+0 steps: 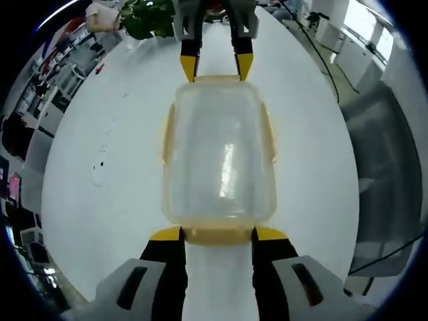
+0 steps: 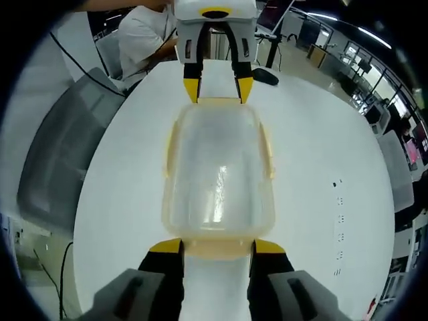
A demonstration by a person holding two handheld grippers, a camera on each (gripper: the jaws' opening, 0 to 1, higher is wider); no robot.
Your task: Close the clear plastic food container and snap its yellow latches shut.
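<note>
Clear plastic and yellow trim mark the food container point(image 1: 219, 160) at the centre of a round white table point(image 1: 314, 174), its lid already seated on the base. In the left gripper view, the left gripper point(image 1: 217, 235) stands at the container's near end, its yellow-tipped jaws spread to either side of the end latch point(image 1: 218, 234) and gripping nothing. At the far end the right gripper point(image 1: 217, 65) faces it in the same way, jaws apart about the opposite latch point(image 1: 215, 79). The right gripper view shows the mirror arrangement: the right gripper point(image 2: 217, 247) at one end latch point(image 2: 217, 248), the left gripper point(image 2: 218, 88) at the other.

Along the long sides, the two yellow side latches point(image 1: 167, 134) appear to flare slightly outward from the walls, which suggests they are not yet snapped down; whether the end latches are locked cannot be told. By this reading, the closing of the lid is done and the latching remains. A grey chair point(image 2: 60, 160) stands beside the table, and a potted plant point(image 1: 150, 20) sits near its far edge.
</note>
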